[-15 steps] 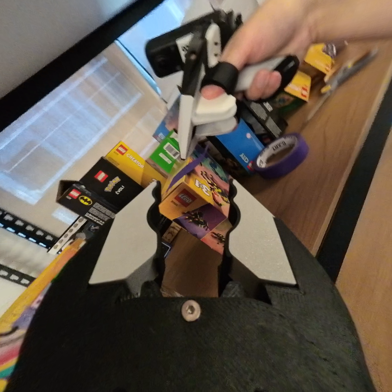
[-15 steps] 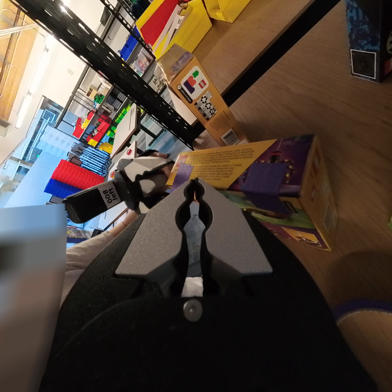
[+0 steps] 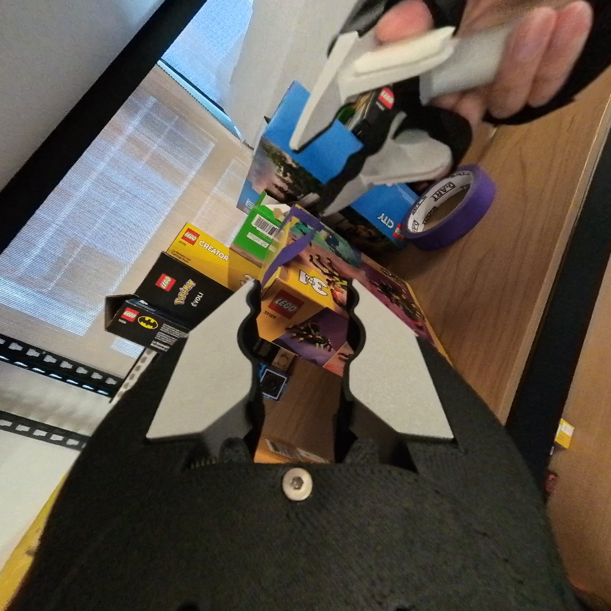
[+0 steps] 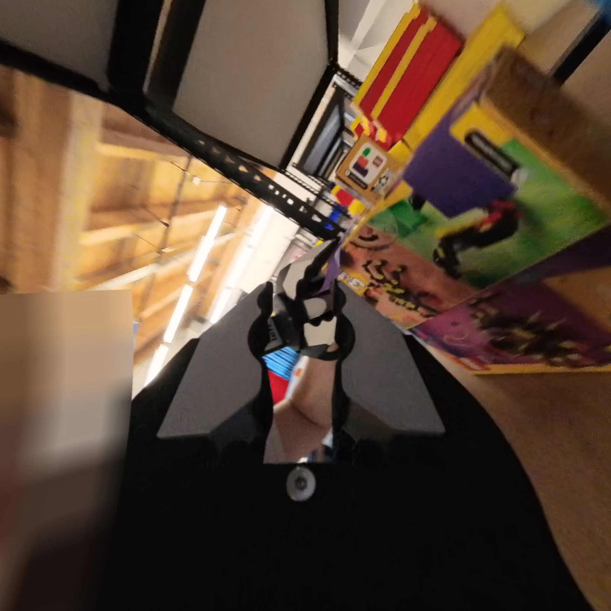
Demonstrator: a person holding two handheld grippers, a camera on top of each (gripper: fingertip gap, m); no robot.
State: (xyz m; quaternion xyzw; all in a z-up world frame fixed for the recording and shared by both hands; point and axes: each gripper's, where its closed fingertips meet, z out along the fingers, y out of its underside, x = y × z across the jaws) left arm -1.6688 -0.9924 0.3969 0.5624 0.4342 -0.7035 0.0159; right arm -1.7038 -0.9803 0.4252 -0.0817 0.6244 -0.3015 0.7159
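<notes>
My left gripper (image 3: 302, 291) is shut on the end of a yellow and purple toy box (image 3: 297, 314) that rests on the wooden shelf (image 3: 479, 330). A strip of purple tape (image 3: 287, 258) sticks up from the box's top corner. My right gripper (image 3: 314, 177), held by a hand (image 3: 529, 49), hangs open above and behind the box. In the blurred right wrist view my right gripper (image 4: 302, 291) is open and empty. The same box (image 4: 496, 231) lies to its right, with the tape strip (image 4: 332, 274) by its right fingertip. The left gripper shows through its jaws.
A roll of purple tape (image 3: 453, 211) lies on the shelf to the right of a blue box (image 3: 330, 155). Black boxes (image 3: 185, 291), a yellow box (image 3: 205, 248) and a green box (image 3: 258, 231) stand behind the held box. A black shelf frame (image 4: 231, 158) crosses the right wrist view. The left gripper's tips are roughly 5 cm from the right gripper's.
My right gripper has opened, risen and come nearer the left camera, and its view has swung round. My left gripper keeps its hold on the box.
</notes>
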